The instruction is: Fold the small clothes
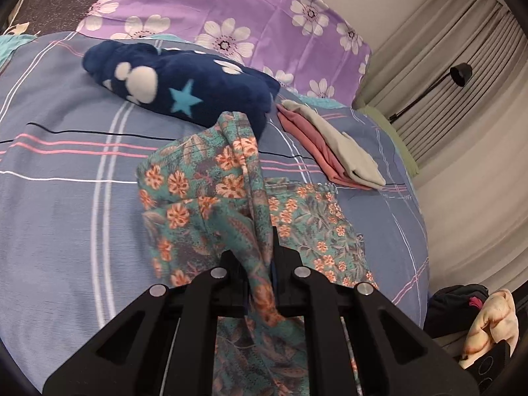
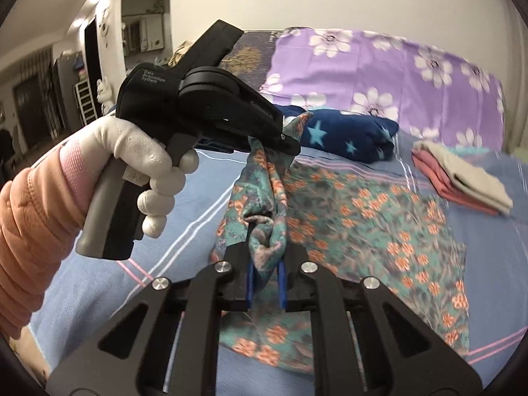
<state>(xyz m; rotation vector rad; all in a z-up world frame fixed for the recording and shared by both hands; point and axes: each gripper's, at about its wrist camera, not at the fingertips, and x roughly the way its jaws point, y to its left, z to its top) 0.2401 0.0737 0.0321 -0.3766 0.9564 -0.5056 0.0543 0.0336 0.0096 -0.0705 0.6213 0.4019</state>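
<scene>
Teal floral garment (image 1: 211, 198) is clamped in both the left claw (image 1: 260, 264) and right claw (image 2: 265, 257), lifted off the bedsheet (image 1: 66, 198).

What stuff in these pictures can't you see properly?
- Flowery cloth: its shape, left wrist view; it is bunched up, and its near end is hidden by the left gripper.
- Folded pink and grey clothes: how many pieces, right wrist view; blurred and stacked.
- Blue star blanket: its left end, right wrist view; hidden behind the left gripper's body.
- Dark pile: what it is, left wrist view; cut off at the edge.
</scene>
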